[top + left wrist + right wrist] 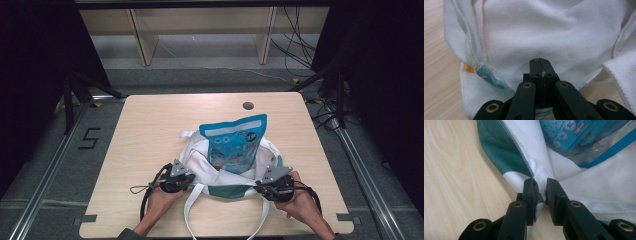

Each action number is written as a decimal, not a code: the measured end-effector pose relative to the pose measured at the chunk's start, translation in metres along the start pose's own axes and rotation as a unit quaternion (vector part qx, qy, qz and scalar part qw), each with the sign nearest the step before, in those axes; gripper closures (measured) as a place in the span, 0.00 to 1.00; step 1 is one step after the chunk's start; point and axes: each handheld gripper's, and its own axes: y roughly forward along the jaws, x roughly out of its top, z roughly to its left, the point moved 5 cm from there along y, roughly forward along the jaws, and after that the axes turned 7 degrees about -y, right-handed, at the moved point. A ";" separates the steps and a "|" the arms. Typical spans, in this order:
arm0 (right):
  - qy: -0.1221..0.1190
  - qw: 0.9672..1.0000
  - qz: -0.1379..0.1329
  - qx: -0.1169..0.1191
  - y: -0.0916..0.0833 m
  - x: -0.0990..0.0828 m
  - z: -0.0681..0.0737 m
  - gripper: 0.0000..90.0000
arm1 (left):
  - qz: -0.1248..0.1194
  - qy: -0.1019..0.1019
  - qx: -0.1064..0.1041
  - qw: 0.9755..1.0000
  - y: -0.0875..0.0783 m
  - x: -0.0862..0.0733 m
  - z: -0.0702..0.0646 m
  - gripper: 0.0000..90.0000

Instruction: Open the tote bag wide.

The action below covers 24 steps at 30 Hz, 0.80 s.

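Note:
A white tote bag with a green band lies near the front of the wooden table. A blue snack pouch stands in its mouth. My left gripper is at the bag's left rim. In the left gripper view its jaws meet, and a sliver of the white cloth is pinched between the pads. My right gripper is at the bag's right rim. In the right gripper view its jaws clamp a bunched fold of the bag where the green band ends. The pouch lies just beyond.
The bag's two white straps trail to the table's front edge between the person's hands. A round cable hole sits near the far edge. Beyond the table stand a wooden shelf frame and loose cables.

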 end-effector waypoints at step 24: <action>0.023 0.998 -0.004 -0.051 0.032 0.017 -0.055 0.87 | -0.014 -0.034 0.033 0.999 0.037 0.038 0.043 0.99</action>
